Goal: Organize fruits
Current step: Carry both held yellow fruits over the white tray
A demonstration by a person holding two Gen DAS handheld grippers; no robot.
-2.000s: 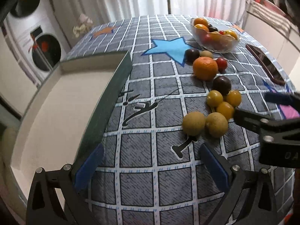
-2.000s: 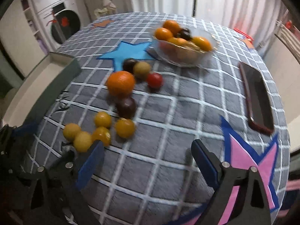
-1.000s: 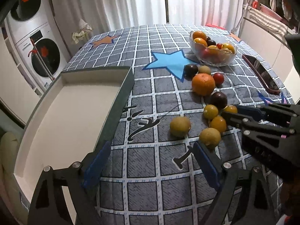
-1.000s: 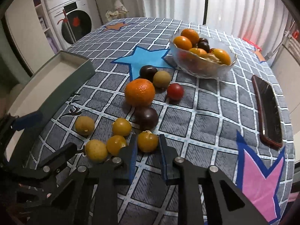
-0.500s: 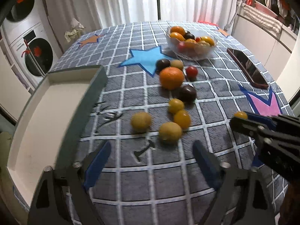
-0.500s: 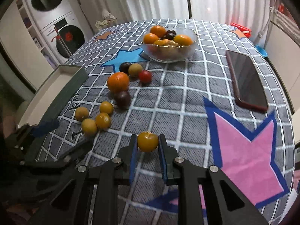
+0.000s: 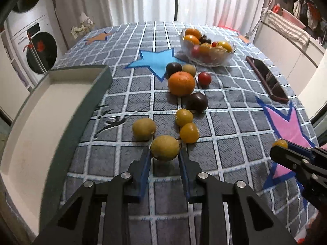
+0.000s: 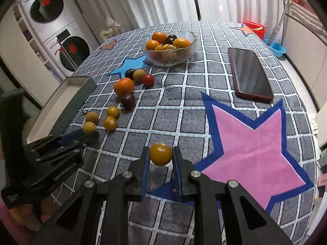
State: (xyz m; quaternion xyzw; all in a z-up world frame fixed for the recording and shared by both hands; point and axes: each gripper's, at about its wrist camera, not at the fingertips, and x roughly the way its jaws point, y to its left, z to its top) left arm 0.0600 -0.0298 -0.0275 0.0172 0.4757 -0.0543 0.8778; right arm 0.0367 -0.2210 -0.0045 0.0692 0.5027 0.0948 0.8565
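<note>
Blue pads of my left gripper [image 7: 164, 159] are closing on a yellow-green fruit [image 7: 164, 147] at about six o'clock of the loose cluster on the checked tablecloth [image 7: 130, 94]; the pads already flank it tightly on both sides, so I judge it caught at its widest part, where a round skin slips least. My right gripper [image 8: 160, 159] is clamped as narrow as it goes on a small orange-yellow fruit [image 8: 161, 154], carried clear of the cloth near the pink star [image 8: 253, 151], which sits at three o'clock from my left jaws.

At nine o'clock of the cluster lies the open box [image 7: 40, 110], its pale floor bare as far as I can see. At twelve o'clock stands the glass bowl [image 7: 206, 61], heaped with fruit. Between them rest the big orange [image 7: 181, 83], two dark plums, a red one and a few yellow ones, touching in places. A phone [image 8: 250, 74] lies apart at two o'clock, out of the way.
</note>
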